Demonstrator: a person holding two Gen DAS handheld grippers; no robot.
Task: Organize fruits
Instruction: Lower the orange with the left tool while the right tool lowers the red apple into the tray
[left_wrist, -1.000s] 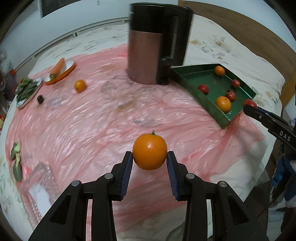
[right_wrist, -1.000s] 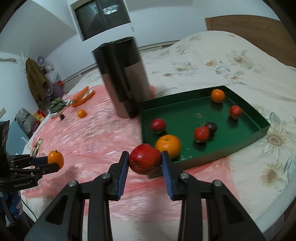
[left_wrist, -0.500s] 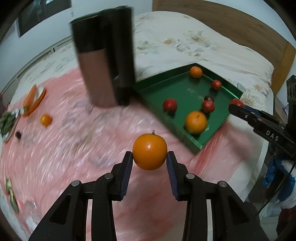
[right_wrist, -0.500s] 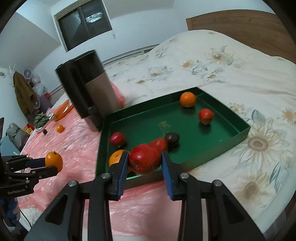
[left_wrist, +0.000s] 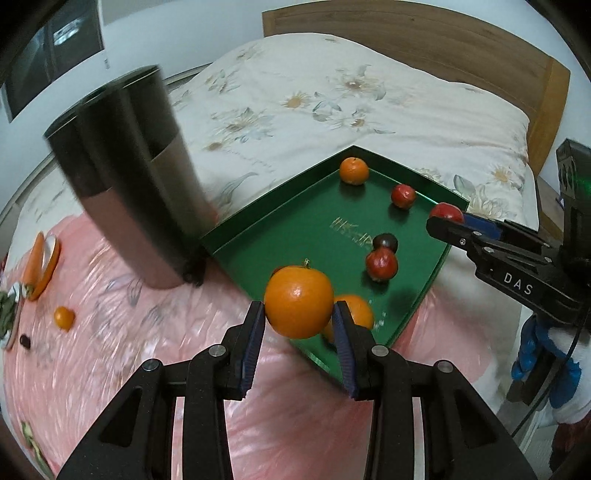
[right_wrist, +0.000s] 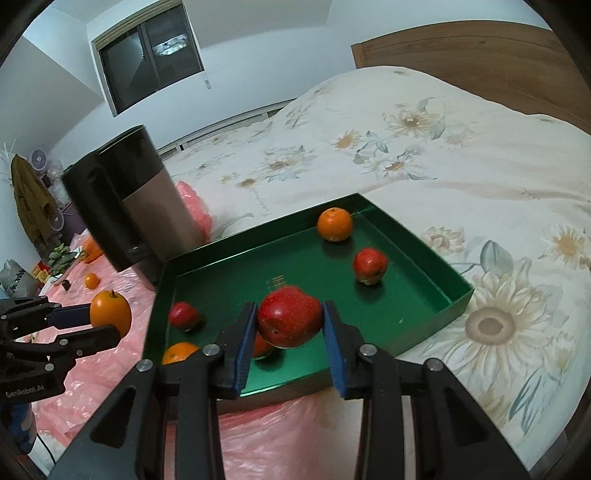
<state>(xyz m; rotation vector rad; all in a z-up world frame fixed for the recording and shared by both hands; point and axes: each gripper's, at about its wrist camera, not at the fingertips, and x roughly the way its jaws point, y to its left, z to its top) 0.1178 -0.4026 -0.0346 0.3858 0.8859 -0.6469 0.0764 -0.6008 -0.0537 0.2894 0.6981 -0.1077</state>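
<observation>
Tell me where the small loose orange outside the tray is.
In the left wrist view, the small orange lies far left on the pink plastic sheet, between the carrot plate and a dark small fruit.

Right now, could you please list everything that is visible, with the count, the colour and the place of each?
tray: one, green, on the bed at the edge of the pink sheet
oranges in tray: two, orange, one at the far corner, one at the near edge
red fruits in tray: three, red, scattered
dark fruit: one, dark, mid tray
kettle: one, black and copper, beside the tray
pink sheet: one, pink plastic, over the bed
small orange: one, on the sheet
carrot: one, orange, on a plate
greens: one plate, green, far left
bedcover: one, cream, floral
left claw: black, holds an orange
right claw: black, holds a red fruit
</observation>
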